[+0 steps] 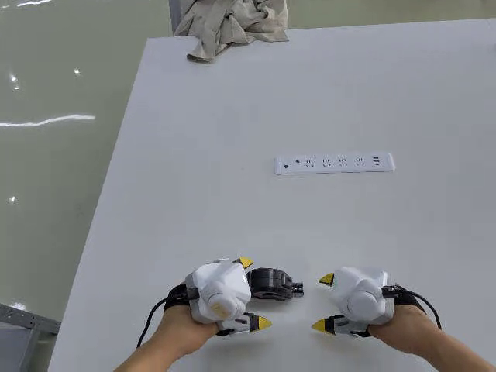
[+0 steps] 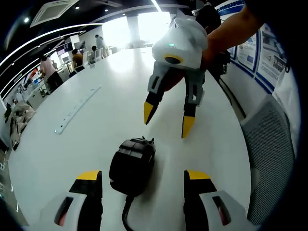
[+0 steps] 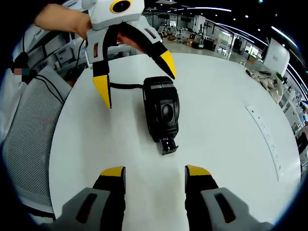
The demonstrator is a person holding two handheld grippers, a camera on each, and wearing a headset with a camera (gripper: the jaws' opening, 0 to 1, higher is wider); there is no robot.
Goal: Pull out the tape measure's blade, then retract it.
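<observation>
A black tape measure (image 1: 273, 284) lies on the white table (image 1: 232, 155) near its front edge, its blade drawn in. Its hook end (image 3: 168, 147) points toward my right gripper. My left gripper (image 1: 254, 292) is open, its yellow-tipped jaws on either side of the case's rear, with a gap showing on each side. In the left gripper view the case (image 2: 132, 166) sits just ahead of my left gripper (image 2: 143, 175). My right gripper (image 1: 322, 302) is open and faces the hook end from a short distance, holding nothing. A black strap trails from the case's back.
A white power strip (image 1: 334, 163) lies mid-table, beyond the grippers. A crumpled beige cloth (image 1: 232, 27) sits at the far edge. The table's left edge drops to a glossy floor. A grey mesh chair (image 3: 29, 134) stands beside the front edge.
</observation>
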